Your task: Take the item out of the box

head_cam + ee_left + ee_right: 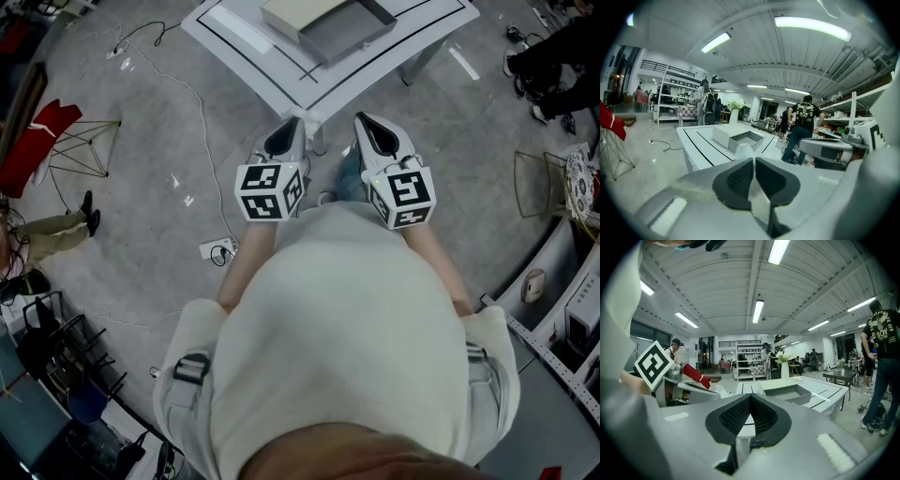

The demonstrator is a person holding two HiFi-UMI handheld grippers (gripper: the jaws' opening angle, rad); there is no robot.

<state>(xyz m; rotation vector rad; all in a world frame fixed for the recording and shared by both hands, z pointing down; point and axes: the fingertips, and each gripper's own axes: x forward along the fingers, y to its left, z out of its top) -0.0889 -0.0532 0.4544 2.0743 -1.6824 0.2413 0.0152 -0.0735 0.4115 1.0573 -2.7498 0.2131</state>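
Note:
An open grey box (pixel 349 32) with its pale lid (pixel 298 11) folded back lies on the white table (pixel 253 58). Its inside looks bare grey and I can make out no item in it. The box (pixel 740 137) sits ahead on the table (pixel 701 146) in the left gripper view, and the right gripper view shows the box (pixel 788 391) too. My left gripper (pixel 292 127) and right gripper (pixel 367 124) are held side by side near my chest, short of the table's near corner. Both are shut, with the pads meeting at the tips and nothing between them (pixel 753 161) (pixel 750 400).
A red cloth on a wire stand (pixel 39 131) is at the left. Cables and a power strip (pixel 217 249) lie on the floor. A wire chair (pixel 538 184) and shelving (pixel 562 319) stand at the right. A person in a black shirt (pixel 802 123) stands beyond the table.

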